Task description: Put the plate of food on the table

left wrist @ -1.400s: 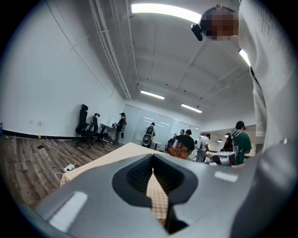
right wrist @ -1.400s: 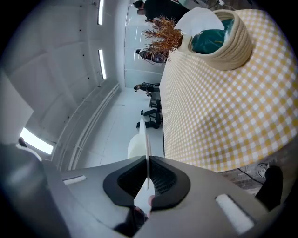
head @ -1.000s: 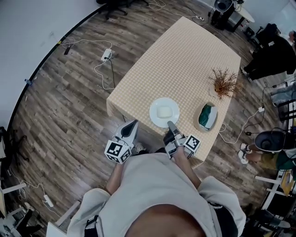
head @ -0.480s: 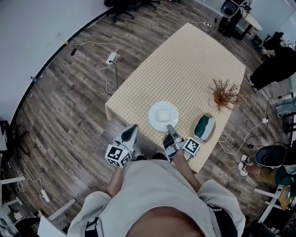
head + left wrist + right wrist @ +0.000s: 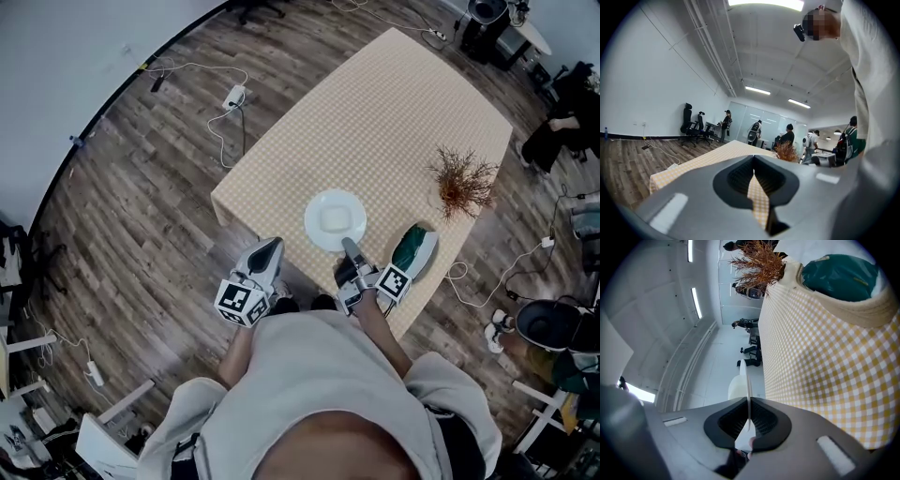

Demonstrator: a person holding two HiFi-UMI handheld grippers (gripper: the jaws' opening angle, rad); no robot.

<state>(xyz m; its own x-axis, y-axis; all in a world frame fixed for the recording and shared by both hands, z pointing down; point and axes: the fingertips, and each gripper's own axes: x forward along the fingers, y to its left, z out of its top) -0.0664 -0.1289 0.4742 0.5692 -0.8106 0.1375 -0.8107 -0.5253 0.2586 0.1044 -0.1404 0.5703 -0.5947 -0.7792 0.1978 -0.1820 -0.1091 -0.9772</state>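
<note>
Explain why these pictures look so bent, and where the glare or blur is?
Head view: the wide lens bows the edges of the table and the wall line; the light is even and the picture is sharp. Left gripper view: dark round border, glaring ceiling lights, and the close left gripper looks soft. Right gripper view: rolled sideways, so the table stands upright; the plate in the right gripper jaws shows edge-on.

Plate point(image 5: 318, 212) in right tongs point(image 5: 349, 246) now slightly farther onto the table point(image 5: 394, 103)
</note>
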